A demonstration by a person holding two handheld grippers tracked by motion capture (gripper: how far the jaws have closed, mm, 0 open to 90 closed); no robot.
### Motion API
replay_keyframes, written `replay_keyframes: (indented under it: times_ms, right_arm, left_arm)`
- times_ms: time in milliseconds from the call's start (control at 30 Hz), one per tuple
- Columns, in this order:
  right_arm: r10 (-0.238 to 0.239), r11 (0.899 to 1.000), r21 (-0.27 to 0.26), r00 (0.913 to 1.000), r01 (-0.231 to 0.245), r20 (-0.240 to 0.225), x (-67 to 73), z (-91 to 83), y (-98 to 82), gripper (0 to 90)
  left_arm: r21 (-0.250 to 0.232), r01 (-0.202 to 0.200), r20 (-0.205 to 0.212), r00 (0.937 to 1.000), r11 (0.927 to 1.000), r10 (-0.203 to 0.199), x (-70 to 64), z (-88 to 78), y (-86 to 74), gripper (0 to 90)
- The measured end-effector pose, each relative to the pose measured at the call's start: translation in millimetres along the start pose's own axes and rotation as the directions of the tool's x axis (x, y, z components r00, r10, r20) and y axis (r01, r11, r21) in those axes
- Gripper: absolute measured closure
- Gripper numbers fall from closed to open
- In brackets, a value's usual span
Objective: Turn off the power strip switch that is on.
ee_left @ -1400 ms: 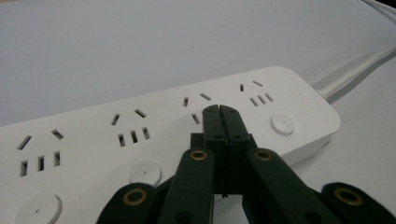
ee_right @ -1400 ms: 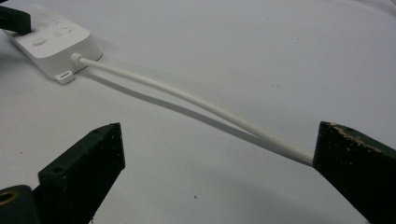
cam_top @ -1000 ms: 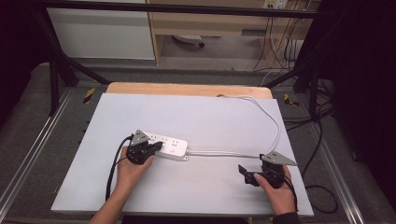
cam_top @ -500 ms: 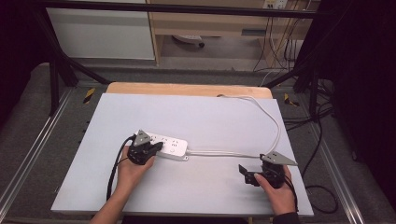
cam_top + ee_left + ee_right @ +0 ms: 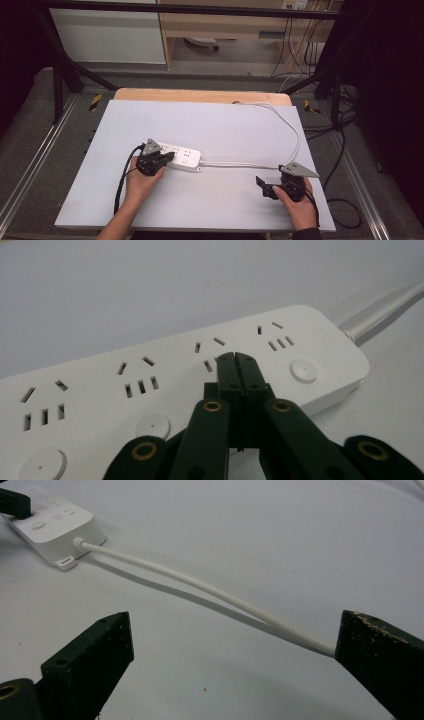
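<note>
– Where is the long white plastic power strip (image 5: 177,156)?

– On the pale grey counter (image 5: 225,125), left of its middle. My left tongs (image 5: 235,357) are pressed together, tips over the strip's socket face, beside a round button.

– And your right tongs (image 5: 235,645)?

– Spread wide apart, well to the right of the strip, with its white round cable (image 5: 200,587) running between them, clamped on nothing.

Bench (image 5: 210,125) w/ pale grey top, wood edge at far side. Beyond it: white cabinet (image 5: 107,37), wooden shelf unit (image 5: 225,25), black frame bars (image 5: 65,75), cables on floor (image 5: 345,145) at right.
</note>
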State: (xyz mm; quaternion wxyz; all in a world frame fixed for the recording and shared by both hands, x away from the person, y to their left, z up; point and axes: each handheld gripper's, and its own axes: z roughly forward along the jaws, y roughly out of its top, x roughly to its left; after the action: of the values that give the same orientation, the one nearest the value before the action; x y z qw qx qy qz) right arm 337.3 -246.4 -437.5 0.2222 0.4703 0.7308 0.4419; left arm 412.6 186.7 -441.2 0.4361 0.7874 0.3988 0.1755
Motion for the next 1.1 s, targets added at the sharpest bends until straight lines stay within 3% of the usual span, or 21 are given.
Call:
replay_keyframes:
  times_ms: [267, 700, 800, 1100]
  right_arm:
    - [-0.005, 1.000, 0.002, 1.0000, 0.005, 0.001, 0.0, 1.0, -0.2, 3.0]
    - [-0.002, 1.000, 0.007, 1.0000, 0.002, 0.002, 0.5, 0.8, -1.1, 3.1]
    - [0.002, 1.000, 0.006, 1.0000, -0.002, 0.003, 0.1, 0.8, -1.4, 3.1]
    - [-0.003, 1.000, 0.011, 1.0000, 0.003, 0.006, 0.1, 0.9, -1.6, 3.1]
  left_arm:
    - [0.001, -0.012, -0.011, 0.9999, 0.9999, 0.012, -1.6, 0.2, 0.4, 90.0]
    - [-0.020, 0.001, -0.013, 0.9999, 0.9998, -0.002, -1.8, 1.0, -1.6, 90.0]
    - [-0.023, -0.033, -0.035, 0.9989, 0.9992, 0.032, -5.1, 1.8, -1.9, 90.0]
    - [-0.038, -0.007, 0.002, 1.0000, 0.9992, 0.007, -3.8, -2.0, -1.9, 90.0]
